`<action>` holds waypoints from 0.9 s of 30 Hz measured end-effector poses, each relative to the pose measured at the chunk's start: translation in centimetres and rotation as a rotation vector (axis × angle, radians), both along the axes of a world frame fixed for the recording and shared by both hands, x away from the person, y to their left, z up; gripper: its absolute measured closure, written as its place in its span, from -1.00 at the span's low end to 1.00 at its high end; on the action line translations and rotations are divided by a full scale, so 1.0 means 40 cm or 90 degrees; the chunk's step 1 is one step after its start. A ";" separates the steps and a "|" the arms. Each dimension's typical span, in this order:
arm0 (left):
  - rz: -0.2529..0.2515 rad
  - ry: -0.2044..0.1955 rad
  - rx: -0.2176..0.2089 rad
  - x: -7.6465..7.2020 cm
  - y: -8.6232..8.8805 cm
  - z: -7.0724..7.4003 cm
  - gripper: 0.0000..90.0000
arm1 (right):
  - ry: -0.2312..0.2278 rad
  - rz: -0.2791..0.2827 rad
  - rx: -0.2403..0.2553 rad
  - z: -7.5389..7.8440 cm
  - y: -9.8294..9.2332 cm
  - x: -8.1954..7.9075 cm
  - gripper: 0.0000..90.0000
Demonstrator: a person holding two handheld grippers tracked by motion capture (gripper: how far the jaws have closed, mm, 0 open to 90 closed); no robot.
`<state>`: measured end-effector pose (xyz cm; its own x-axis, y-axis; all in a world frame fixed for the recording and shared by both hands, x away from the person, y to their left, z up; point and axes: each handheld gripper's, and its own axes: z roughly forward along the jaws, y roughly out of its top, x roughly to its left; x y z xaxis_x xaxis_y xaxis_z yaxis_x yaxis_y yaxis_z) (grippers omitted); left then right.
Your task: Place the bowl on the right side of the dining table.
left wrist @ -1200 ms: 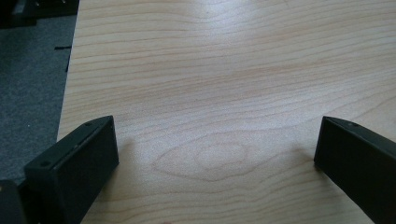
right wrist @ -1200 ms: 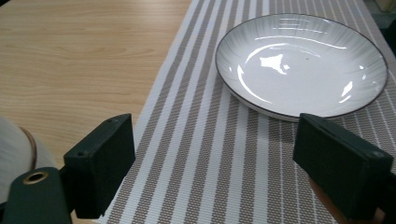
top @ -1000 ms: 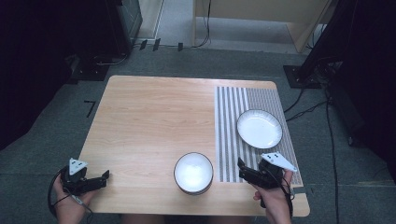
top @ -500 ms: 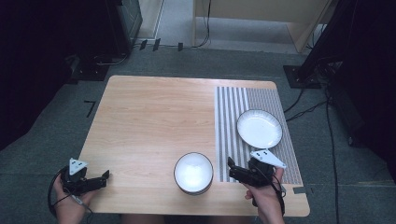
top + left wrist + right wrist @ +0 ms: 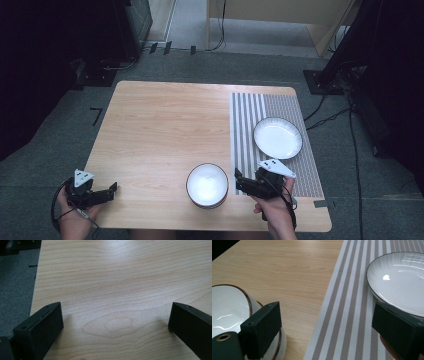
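Note:
A white bowl (image 5: pixel 207 185) with a dark brown rim sits near the table's front edge; its side fills the lower left of the right gripper view (image 5: pixel 229 312). A white plate (image 5: pixel 278 138) (image 5: pixel 402 280) with a dark rim lies on the striped placemat (image 5: pixel 250 135) (image 5: pixel 347 315). My right gripper (image 5: pixel 239 181) (image 5: pixel 327 320) is open, just right of the bowl, its jaws pointing left. One jaw is beside the bowl's wall and the other is near the plate's edge. My left gripper (image 5: pixel 112 192) (image 5: pixel 115 315) rests open at the front left corner over bare wood.
The wooden table (image 5: pixel 165 130) has free room across its left and middle. Dark equipment stands and cables (image 5: pixel 325 115) lie on the grey floor around it. The table's left edge (image 5: pixel 35 295) is close to my left gripper.
My right gripper has moved left and a little away from the front edge, closing in on the bowl's right side. The left gripper, bowl and plate have stayed put.

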<state>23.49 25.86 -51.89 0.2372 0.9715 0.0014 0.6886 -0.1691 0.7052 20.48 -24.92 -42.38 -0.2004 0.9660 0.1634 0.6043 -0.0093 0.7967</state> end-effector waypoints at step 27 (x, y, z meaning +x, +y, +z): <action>0.001 -0.002 -0.001 0.004 0.000 0.000 -1.00 | -0.009 0.022 0.017 0.013 0.061 0.005 -0.79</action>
<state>23.65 25.85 -51.91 0.2361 0.9717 0.0010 0.6869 -0.1676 0.7072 20.68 -22.49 -41.87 -0.2365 0.9538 0.1854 0.5932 -0.0094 0.8050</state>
